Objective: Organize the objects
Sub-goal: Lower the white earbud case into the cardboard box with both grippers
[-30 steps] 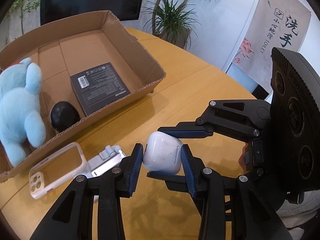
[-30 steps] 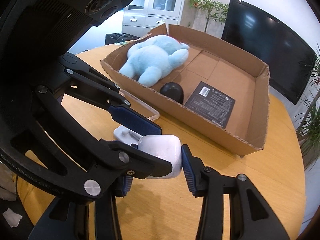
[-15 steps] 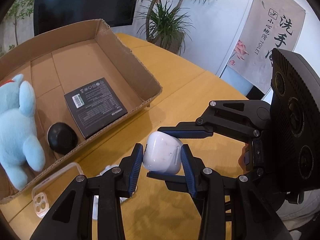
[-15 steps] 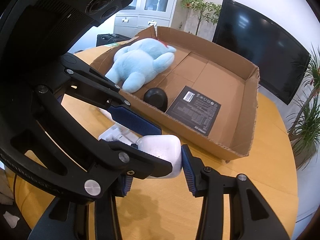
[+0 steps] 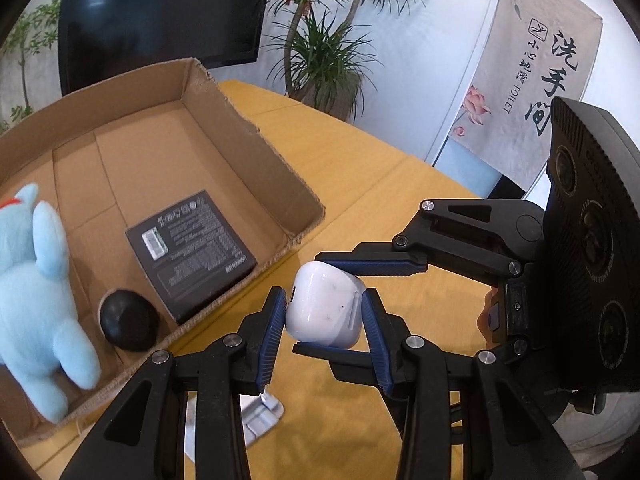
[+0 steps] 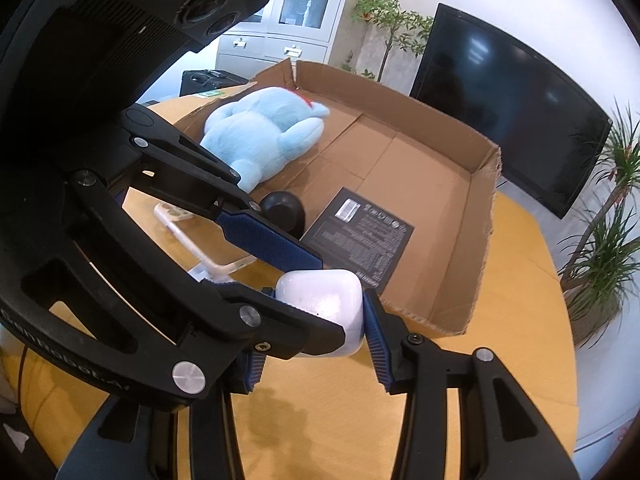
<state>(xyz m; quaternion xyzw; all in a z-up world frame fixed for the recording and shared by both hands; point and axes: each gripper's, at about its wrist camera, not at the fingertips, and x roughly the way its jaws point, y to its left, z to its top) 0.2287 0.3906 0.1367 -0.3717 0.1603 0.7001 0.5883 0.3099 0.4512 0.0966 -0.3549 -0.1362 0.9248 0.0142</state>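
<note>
A white earbud case [image 5: 326, 310] is held in the air above the wooden table, just outside the near right corner of the cardboard box [image 5: 256, 132]. My left gripper [image 5: 324, 320] is shut on its sides. My right gripper [image 6: 316, 320] is shut on the same case [image 6: 324, 312], crossing the left one. The box [image 6: 480, 208] holds a blue plush toy [image 5: 36, 288], a black round object [image 5: 128, 324] and a black flat carton [image 5: 192, 252]. The plush also shows in the right wrist view [image 6: 264, 136].
A clear phone case [image 6: 200, 248] and a white stand [image 5: 260, 412] lie on the yellow table [image 5: 400, 200] beside the box. Potted plants [image 5: 324, 52] and a dark screen [image 5: 160, 12] stand behind the table.
Both grippers have lifted the earbud case higher and carried it toward the box. The phone case and stand have dropped out of most of the left wrist view.
</note>
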